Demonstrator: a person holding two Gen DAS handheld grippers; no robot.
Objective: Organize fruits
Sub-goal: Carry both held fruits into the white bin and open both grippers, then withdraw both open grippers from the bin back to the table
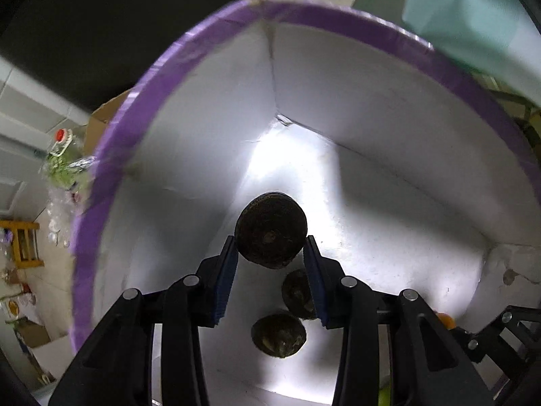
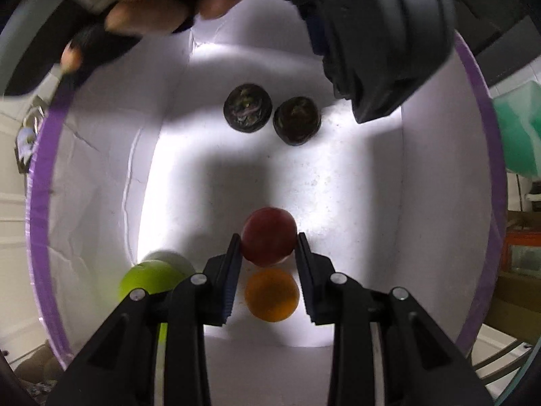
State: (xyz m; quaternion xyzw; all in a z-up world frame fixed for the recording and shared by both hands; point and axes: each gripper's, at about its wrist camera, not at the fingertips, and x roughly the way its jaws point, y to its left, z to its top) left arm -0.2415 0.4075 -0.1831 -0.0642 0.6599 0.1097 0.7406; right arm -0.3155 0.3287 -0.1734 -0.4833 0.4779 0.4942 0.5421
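Both grippers point down into a white box with a purple rim (image 1: 111,155) (image 2: 37,169). My left gripper (image 1: 270,253) is shut on a dark brown round fruit (image 1: 270,226), held above the box floor. Two more dark fruits (image 1: 279,336) (image 1: 297,292) lie below it. My right gripper (image 2: 268,248) is shut on a red fruit (image 2: 268,235). Under it an orange fruit (image 2: 272,294) rests on the floor, and a green fruit (image 2: 148,279) lies to its left. The same two dark fruits (image 2: 248,107) (image 2: 297,120) show farther back.
In the right wrist view a hand (image 2: 135,10) and the other gripper's black body (image 2: 382,34) hang over the box's far side. Outside the box are a teal bin (image 2: 520,135), cardboard (image 1: 101,121) and a bottle with a red cap (image 1: 61,135).
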